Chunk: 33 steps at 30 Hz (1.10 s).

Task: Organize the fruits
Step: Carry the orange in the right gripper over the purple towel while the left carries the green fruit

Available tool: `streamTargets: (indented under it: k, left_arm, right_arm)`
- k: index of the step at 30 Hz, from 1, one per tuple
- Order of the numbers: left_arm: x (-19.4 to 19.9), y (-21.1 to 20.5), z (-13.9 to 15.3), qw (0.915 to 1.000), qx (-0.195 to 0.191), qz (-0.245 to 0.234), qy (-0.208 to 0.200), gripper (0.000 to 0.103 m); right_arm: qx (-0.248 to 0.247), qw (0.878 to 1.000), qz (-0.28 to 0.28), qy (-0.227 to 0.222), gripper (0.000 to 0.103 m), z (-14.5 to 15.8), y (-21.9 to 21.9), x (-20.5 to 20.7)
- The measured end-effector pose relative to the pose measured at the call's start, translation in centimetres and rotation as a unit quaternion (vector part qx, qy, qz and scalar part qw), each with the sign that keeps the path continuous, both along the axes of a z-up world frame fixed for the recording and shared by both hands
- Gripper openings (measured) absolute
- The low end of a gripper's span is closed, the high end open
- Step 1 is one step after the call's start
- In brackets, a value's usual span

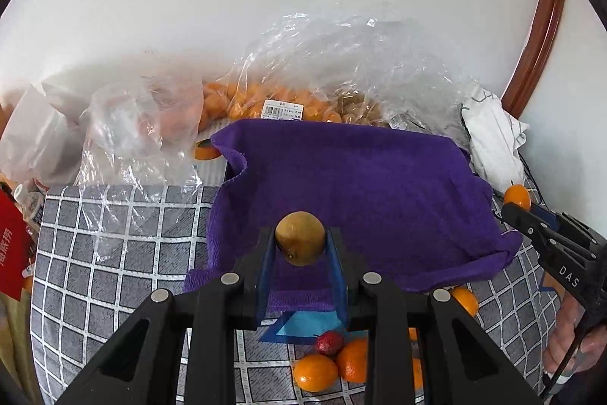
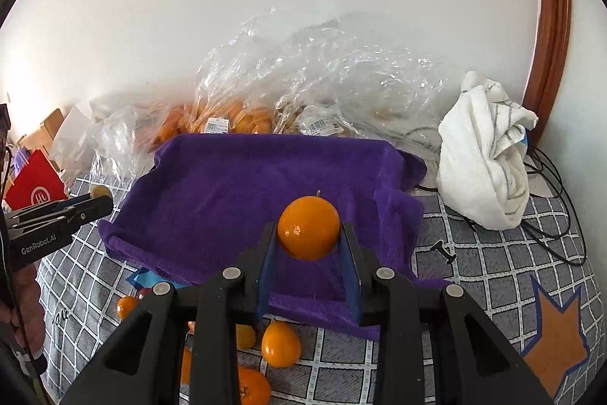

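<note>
Left gripper [image 1: 300, 245] is clamped on a yellow-brown round fruit [image 1: 299, 237], held between the blue finger pads above the near edge of the purple towel [image 1: 360, 185]; the fruit is clear of the cloth surface as far as the left wrist view shows. Right gripper [image 2: 309, 241] is clamped on an orange [image 2: 309, 227], also over the towel's near half, short stem pointing to 12 o'clock. In the left wrist view the right gripper enters at 3 o'clock with its orange at the tip, just off the towel's right edge. In the right wrist view the left gripper appears at 9 o'clock, just off the towel's left edge. The towel lies on a grey checked cover [image 1: 114, 253]. Loose fruit sits on the cover toward 6 o'clock of the towel: several oranges [image 1: 315, 372] and one red strawberry-like fruit [image 1: 330, 342], touching each other. Beyond the towel, at 12 o'clock, clear plastic bags [image 1: 303, 63] hold more orange fruit with price labels. A bunched white cloth [image 2: 485, 154] sits at 2 o'clock of the towel, with black cables beside it.
</note>
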<state>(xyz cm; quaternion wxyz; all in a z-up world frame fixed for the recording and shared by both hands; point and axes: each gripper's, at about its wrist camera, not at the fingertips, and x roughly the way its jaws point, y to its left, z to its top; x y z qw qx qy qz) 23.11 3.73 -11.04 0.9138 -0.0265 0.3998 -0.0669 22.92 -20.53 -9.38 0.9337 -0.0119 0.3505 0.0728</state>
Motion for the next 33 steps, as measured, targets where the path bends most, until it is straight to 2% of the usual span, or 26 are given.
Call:
streamTargets:
  k: [2, 7, 13, 17, 21, 24, 28, 33]
  left_arm:
    - [0.2, 0.2, -0.2, 0.9999, -0.002, 0.009, -0.01, 0.026]
    - [1.9, -0.4, -2.1, 0.9998, 0.003, 0.008, 0.017, 0.026]
    - [3.2, -1.1, -3.6, 0.9997, 0.016, 0.006, 0.016, 0.026]
    - [4.0, -1.0, -4.4, 0.9998, -0.015, 0.006, 0.014, 0.026]
    - [5.4, -2.1, -5.1, 0.9993, 0.027, -0.007, 0.025, 0.026]
    - [6.3, -2.3, -5.5, 0.9994, 0.011, -0.008, 0.031, 0.026]
    - [6.8, -2.8, -6.3, 0.9988, 0.029, -0.009, 0.038, 0.026]
    - [7.2, -2.5, -7.3, 0.9981, 0.023, -0.005, 0.056, 0.026]
  right_arm:
    - [-0.004, 1.0, 0.007, 0.003, 0.032, -0.4, 0.1, 0.7]
    - [-0.005, 1.0, 0.007, 0.016, 0.032, -2.0, 0.2, 2.3]
    - [-0.012, 0.999, 0.006, 0.033, 0.032, -3.9, 0.4, 3.7]
    - [0.048, 0.997, 0.03, 0.056, 0.032, -4.9, -0.4, 5.0]
    - [0.034, 0.998, 0.017, 0.058, 0.032, -5.8, -0.4, 6.5]
    - [0.032, 0.997, 0.008, 0.066, 0.032, -6.8, -0.2, 7.4]
    - [0.017, 0.997, 0.009, 0.076, 0.032, -7.8, 0.6, 7.9]
    - [-0.008, 0.998, 0.016, 0.068, 0.032, -8.0, 1.4, 8.0]
